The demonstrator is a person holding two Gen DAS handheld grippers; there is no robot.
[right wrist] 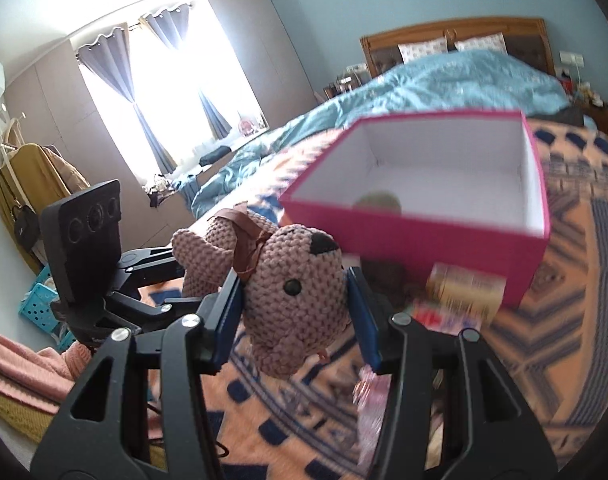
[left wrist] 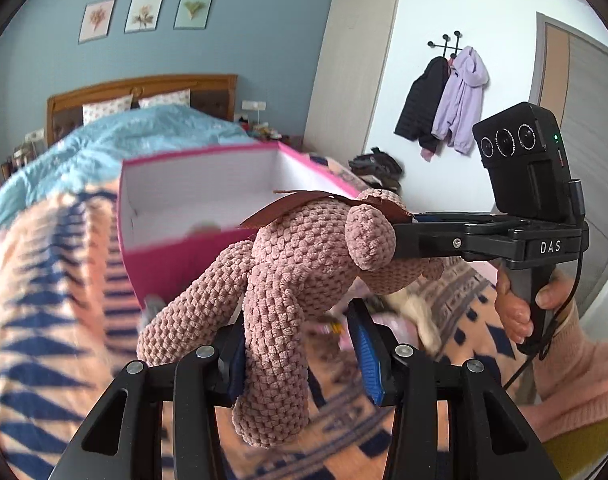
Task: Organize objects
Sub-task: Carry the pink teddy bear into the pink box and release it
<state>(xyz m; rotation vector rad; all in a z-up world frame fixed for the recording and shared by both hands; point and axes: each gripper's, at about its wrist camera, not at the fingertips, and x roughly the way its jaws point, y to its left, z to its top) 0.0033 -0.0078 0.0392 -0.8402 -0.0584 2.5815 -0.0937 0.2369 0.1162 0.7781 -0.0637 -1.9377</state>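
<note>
A pink crocheted teddy bear [left wrist: 304, 256] with a brown ribbon hangs above the patterned blanket, held between both grippers. My left gripper [left wrist: 296, 344] is shut on one of its legs, which runs along the left pad and dangles toward the camera. In the right wrist view, my right gripper [right wrist: 296, 316] is shut on the bear's head [right wrist: 296, 284], a pad on each side. The right gripper [left wrist: 404, 236] also shows in the left wrist view, reaching in from the right. Just beyond the bear stands an open pink box [right wrist: 424, 240] with white inner walls and a round greenish thing [right wrist: 378, 202] in it.
The box [left wrist: 192, 264] sits on a peach and navy blanket [left wrist: 44, 300] on the bed, with a blue quilt [right wrist: 444, 76] behind. Small packets [right wrist: 464, 292] lie at the box's front. A hand [left wrist: 516, 312] grips the right tool. Coats [left wrist: 444, 100] hang on the far wall.
</note>
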